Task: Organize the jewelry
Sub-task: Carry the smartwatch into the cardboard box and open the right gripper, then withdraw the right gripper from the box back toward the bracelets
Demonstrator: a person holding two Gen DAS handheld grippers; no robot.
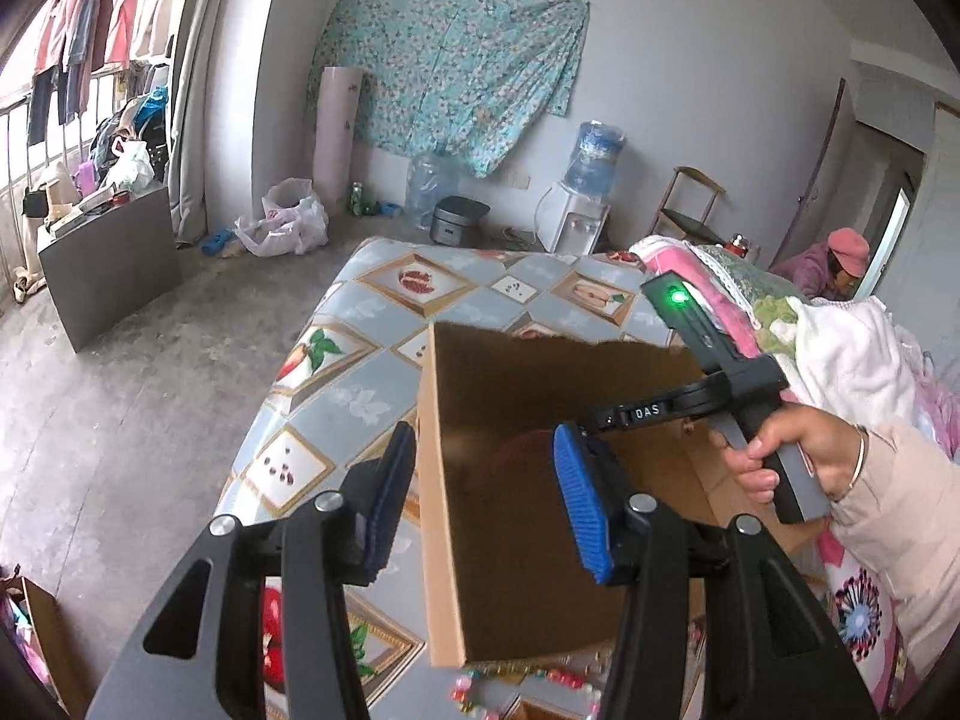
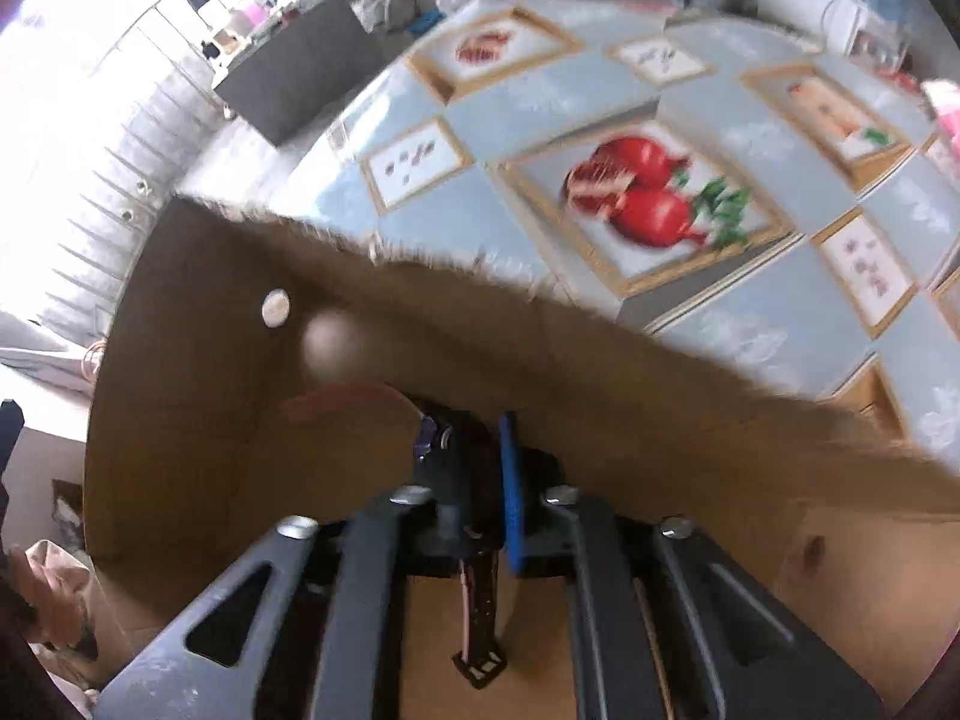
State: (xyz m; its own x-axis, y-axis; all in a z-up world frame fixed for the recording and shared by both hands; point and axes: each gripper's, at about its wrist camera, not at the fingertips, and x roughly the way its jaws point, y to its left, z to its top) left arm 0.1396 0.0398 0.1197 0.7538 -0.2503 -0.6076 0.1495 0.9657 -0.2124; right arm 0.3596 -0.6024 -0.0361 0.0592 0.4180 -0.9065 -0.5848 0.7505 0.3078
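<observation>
A brown cardboard box [image 1: 528,504] stands open on the fruit-print tablecloth [image 1: 360,360]. My left gripper [image 1: 486,510] is open, its blue-padded fingers astride the box's left wall. My right gripper [image 2: 474,462] reaches down inside the box [image 2: 198,408], jaws close together on a dark watch with a pink-edged strap [image 2: 480,618] that hangs below the fingers. In the left wrist view the right gripper's body [image 1: 720,372] and the hand holding it show above the box's right side. A beaded bracelet [image 1: 528,678] lies on the cloth in front of the box.
A pile of pink and white bedding [image 1: 840,372] lies right of the box. A person in a pink hat [image 1: 840,264] sits behind it. A water dispenser [image 1: 582,198], bags and a grey cabinet [image 1: 108,258] stand on the floor beyond the table.
</observation>
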